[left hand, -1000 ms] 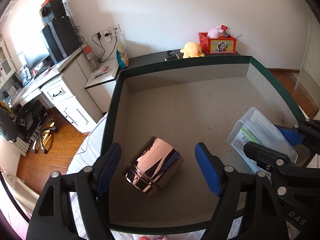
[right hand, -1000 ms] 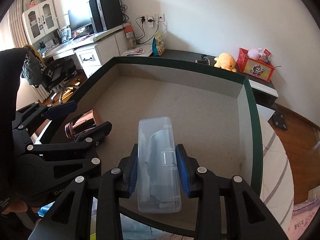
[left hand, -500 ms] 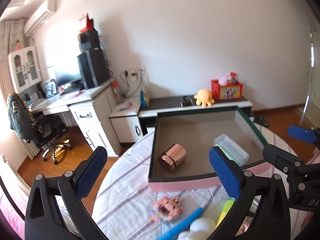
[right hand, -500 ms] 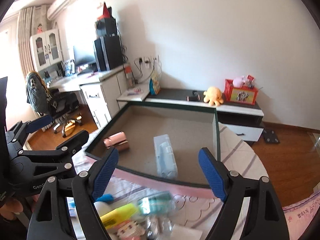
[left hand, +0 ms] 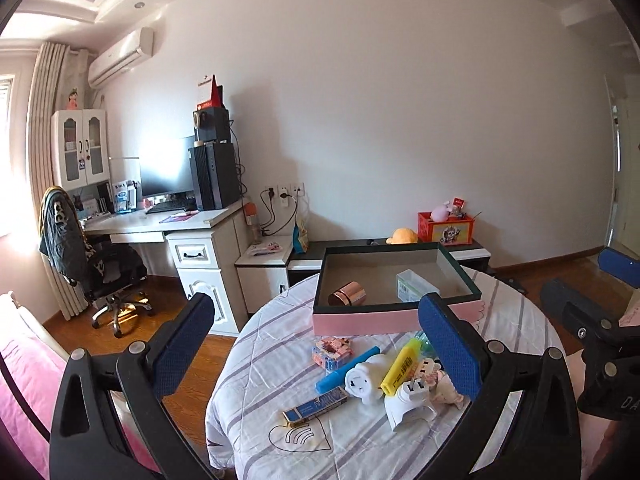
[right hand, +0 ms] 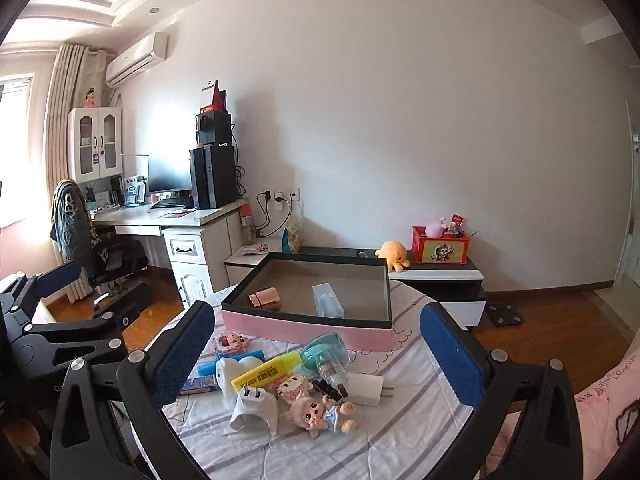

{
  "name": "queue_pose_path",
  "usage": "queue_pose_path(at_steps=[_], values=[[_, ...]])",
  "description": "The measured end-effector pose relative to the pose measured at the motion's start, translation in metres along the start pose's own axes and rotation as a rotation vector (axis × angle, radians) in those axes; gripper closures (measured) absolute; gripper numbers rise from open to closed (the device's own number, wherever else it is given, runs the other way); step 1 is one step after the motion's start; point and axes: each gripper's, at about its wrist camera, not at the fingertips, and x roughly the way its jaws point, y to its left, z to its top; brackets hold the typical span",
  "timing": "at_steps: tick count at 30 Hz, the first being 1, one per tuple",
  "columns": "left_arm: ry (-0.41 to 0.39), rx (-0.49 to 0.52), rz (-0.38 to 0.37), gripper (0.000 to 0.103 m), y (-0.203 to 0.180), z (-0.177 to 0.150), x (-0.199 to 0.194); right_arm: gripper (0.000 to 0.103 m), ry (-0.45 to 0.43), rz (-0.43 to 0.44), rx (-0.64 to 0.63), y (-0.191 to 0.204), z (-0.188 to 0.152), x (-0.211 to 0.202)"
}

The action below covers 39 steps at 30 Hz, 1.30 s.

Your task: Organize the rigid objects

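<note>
Toys (right hand: 296, 384) lie below both tools (left hand: 320, 344) (right hand: 316, 348), untouched.

On the table (left hand: 256, 364), the box (left hand: 360, 322) stood behind a cluster of small items. Inside it, the metal cup (left hand: 347, 294) lay left of the plastic case (left hand: 416, 286).

White walls (left hand: 400, 100); wood floor (right hand: 560, 320); left: desk (left hand: 160, 222), office chair (left hand: 104, 272), glazed cabinet (left hand: 80, 148), curtain (left hand: 44, 120); air conditioner (left hand: 120, 56) upper left.
</note>
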Motion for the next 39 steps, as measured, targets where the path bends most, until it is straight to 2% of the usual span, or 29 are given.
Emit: queue_pose_path(at_steps=[9,17,27,39], values=[[-0.064,-0.009,-0.025,0.000,-0.002,-0.001,-0.050,0.000,-0.056,-0.031,0.000,0.001,-0.006,-0.058],[-0.086,-0.019,-0.038,0.000,-0.002,0.001,-0.067,0.000,-0.100,-0.049,-0.020,0.006,-0.003,-0.085],[-0.090,-0.012,-0.053,0.000,-0.004,0.000,-0.069,0.000,-0.112,-0.050,-0.020,0.009,-0.002,-0.088],[-0.023,-0.007,-0.069,0.000,-0.003,-0.008,-0.048,0.000,-0.067,-0.073,-0.001,-0.001,-0.010,-0.075]])
